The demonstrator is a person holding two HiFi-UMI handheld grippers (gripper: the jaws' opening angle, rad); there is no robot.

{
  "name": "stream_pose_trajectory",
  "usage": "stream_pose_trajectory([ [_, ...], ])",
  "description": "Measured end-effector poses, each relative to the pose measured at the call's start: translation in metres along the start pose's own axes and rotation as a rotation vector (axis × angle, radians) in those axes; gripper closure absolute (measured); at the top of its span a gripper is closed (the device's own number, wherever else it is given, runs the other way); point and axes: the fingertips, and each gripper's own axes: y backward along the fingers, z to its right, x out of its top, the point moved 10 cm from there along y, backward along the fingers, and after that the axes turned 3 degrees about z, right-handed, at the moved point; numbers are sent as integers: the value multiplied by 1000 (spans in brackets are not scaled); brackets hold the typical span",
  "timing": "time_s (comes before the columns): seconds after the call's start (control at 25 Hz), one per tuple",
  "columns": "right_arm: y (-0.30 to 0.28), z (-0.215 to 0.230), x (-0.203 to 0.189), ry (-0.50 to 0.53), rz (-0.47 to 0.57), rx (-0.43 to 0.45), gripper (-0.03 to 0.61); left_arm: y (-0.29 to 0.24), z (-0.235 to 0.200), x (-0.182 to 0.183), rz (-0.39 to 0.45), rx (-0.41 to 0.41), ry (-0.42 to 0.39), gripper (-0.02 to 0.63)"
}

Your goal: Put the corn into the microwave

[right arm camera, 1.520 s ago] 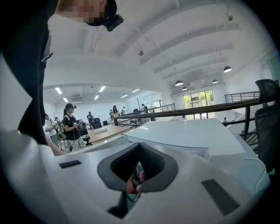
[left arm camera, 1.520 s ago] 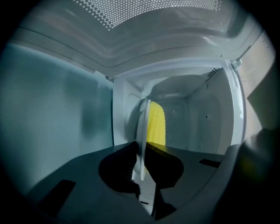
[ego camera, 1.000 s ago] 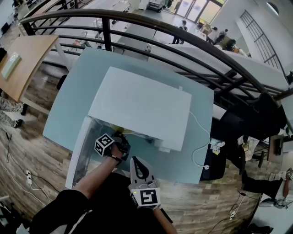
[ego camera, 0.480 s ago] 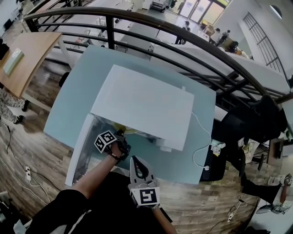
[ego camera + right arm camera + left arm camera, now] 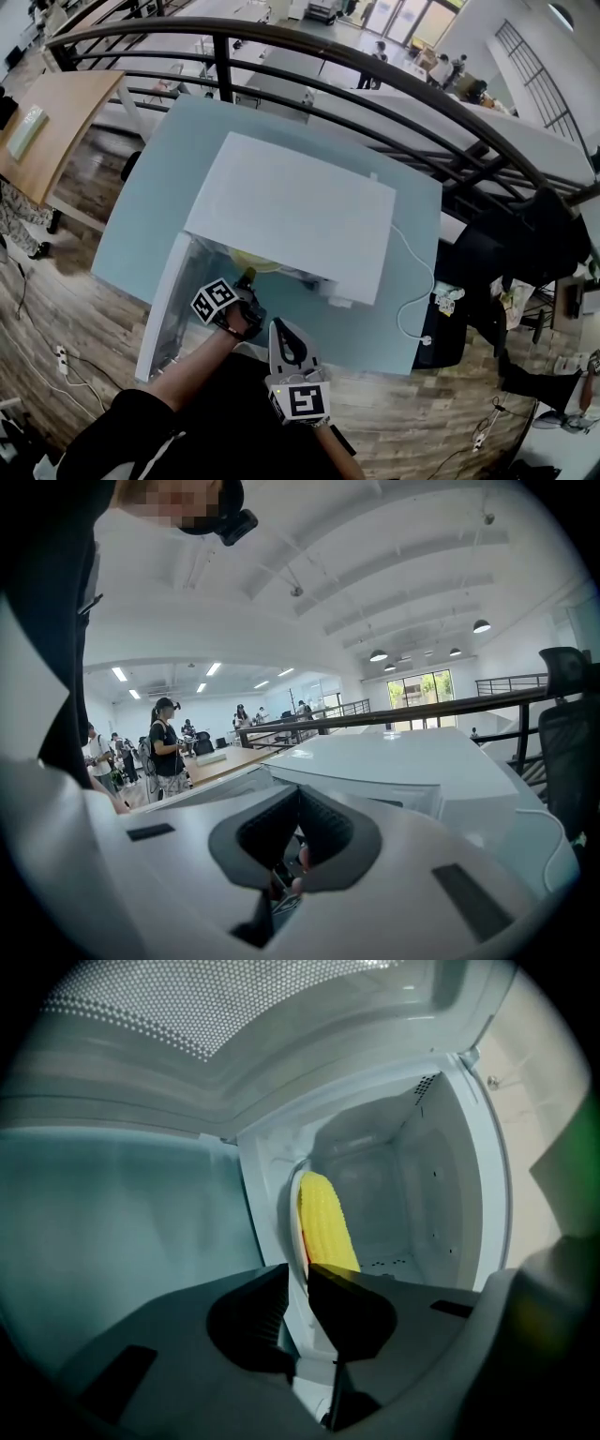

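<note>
Corn [image 5: 323,1222]: lying inside the microwave [image 5: 441,1194], just past the claw tips.
Left gripper [image 5: 298,1274]: just been opening, now a little apart, pressing on nothing.
Right gripper [image 5: 298,794]: closed, empty, outside.
Job: looks nearly done.

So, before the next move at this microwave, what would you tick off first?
1. Corn inside the microwave: ok.
2. Left gripper has let go: ok. Its jaws have just been opening and stand apart, the corn lies beyond their tips, and nothing is between them.
3. Door swung wide: ok.
4. Left gripper clear of the door's path: not ok, it is at the opening.
5. Right gripper free to help: ok, shut and empty.
6. Corn resting steady: cannot tell.
</note>
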Motion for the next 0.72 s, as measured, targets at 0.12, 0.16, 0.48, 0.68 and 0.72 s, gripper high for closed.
stream_pose_trajectory([
  [0.12,1,-1,1,4,3,6,569,-1,1,-2,1,-8,-21,580],
  [0.16,2,-1,1,3,1,7,569,-2,1,-2,2,-12,-19,581],
  [0.48,9,-1,-2,4,-4,1,569,-11,2,3,3,1,-26,581],
  [0.68,13,0,0,-3,13,0,569,3,3,-1,-15,-19,-62,581],
  [0.72,13,0,1,-4,14,3,569,7,3,-3,-23,-26,-71,581],
])
